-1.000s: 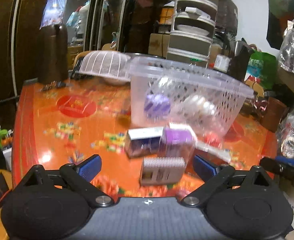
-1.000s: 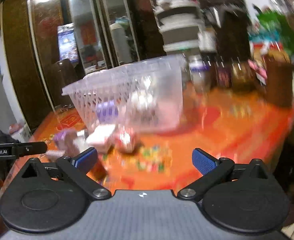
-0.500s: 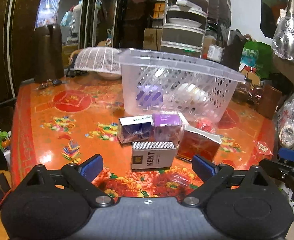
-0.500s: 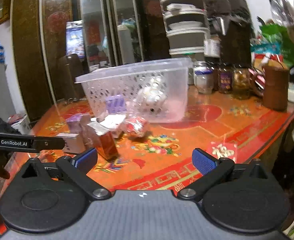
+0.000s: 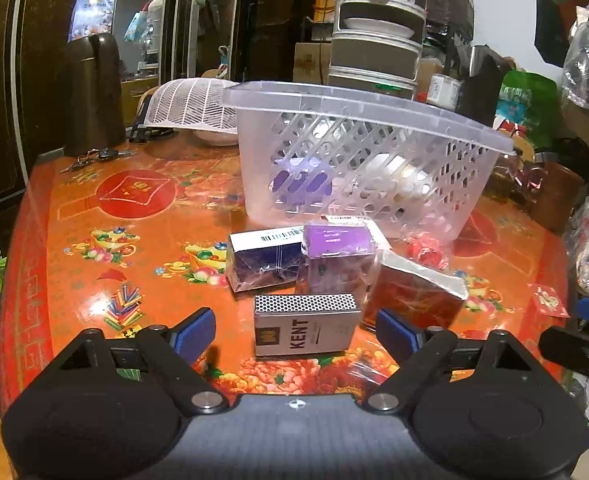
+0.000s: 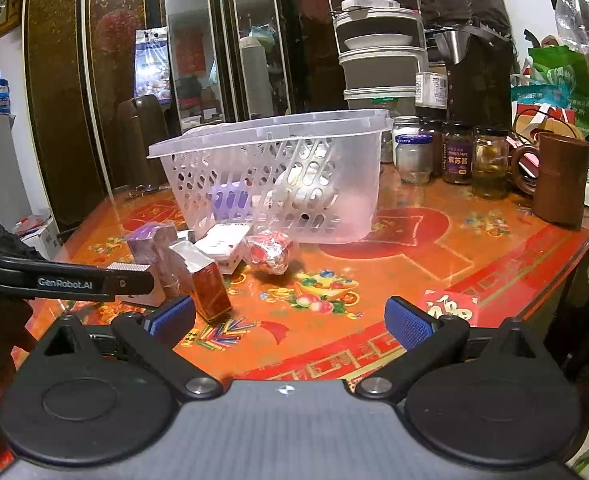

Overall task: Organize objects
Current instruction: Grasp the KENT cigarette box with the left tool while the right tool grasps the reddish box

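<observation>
Boxes lie clustered on the desk [image 5: 142,208] just in front of the clear basket [image 5: 358,160]: the KENT pack [image 5: 306,326] nearest, a dark blue box [image 5: 260,258] at its 11 o'clock, a purple box [image 5: 336,256] at 12, a red-brown pack [image 5: 412,294] at 2 and a red wrapped piece [image 5: 426,250] beyond. A second ago both views were smeared with motion; now they are sharp and the left hand-held gripper [image 5: 296,330] has dropped closer — its blue pads now flank the KENT pack without touching it, jaws wide and empty. The right hand-held gripper [image 6: 290,320] has likewise settled, spread wide and holding nothing, with the red-brown pack [image 6: 204,284] at its 10 o'clock. A purple item and something white already sit inside the basket, so the sorting looks partly done — the KENT pack seems the likely next pick.
</observation>
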Motion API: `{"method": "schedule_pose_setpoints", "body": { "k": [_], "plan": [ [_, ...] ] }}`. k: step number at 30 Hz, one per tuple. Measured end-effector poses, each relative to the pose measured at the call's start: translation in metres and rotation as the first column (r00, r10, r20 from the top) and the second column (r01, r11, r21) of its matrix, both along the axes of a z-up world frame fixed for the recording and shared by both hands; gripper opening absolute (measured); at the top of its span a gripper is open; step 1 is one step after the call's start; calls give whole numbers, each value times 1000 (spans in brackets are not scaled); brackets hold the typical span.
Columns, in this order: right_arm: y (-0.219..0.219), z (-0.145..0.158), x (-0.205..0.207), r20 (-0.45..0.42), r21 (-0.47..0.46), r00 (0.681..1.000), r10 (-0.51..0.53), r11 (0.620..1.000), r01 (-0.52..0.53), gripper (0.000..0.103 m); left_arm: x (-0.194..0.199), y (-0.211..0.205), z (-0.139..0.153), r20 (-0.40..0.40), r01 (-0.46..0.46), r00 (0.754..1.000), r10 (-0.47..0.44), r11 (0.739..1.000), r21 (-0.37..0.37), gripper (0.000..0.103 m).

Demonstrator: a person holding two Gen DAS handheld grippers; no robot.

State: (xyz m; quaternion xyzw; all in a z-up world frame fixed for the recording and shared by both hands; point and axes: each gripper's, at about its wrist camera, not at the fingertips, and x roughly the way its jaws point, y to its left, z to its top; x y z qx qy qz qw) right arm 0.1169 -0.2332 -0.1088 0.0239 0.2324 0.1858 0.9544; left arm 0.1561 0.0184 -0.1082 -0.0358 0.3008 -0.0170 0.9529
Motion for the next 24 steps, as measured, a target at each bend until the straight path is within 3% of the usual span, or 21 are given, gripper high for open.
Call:
{"method": "schedule_pose_setpoints", "body": {
  "k": [3, 6, 14, 17, 22, 24],
  "plan": [
    [2, -1, 2, -2, 1, 1000, 4, 1000, -4, 103, 4, -1, -4, -13, 2, 1000, -2, 1000, 4, 82],
    [8, -1, 4, -6, -8, 1000, 24, 1000, -24, 103, 8, -1, -8, -22, 10, 1000, -10, 1000, -5, 62],
    [27, -5, 15, -12, -24, 995, 96, 995, -96, 97, 1, 16, -8, 9, -1, 1000, 2, 995, -96, 61],
    [39, -7, 22, -10, -47, 992, 126, 991, -126, 90, -2, 20, -6, 33, -7, 999, 11, 994, -108, 61],
    [54, -13, 37, -41, -67, 984, 171, 983, -174, 56, -5, 23, -2, 65, -6, 998, 14, 993, -121, 61],
    [57, -14, 38, -38, -65, 983, 182, 981, -184, 55, -5, 22, -2, 67, -1, 998, 9, 993, -120, 61]
  ]
}}
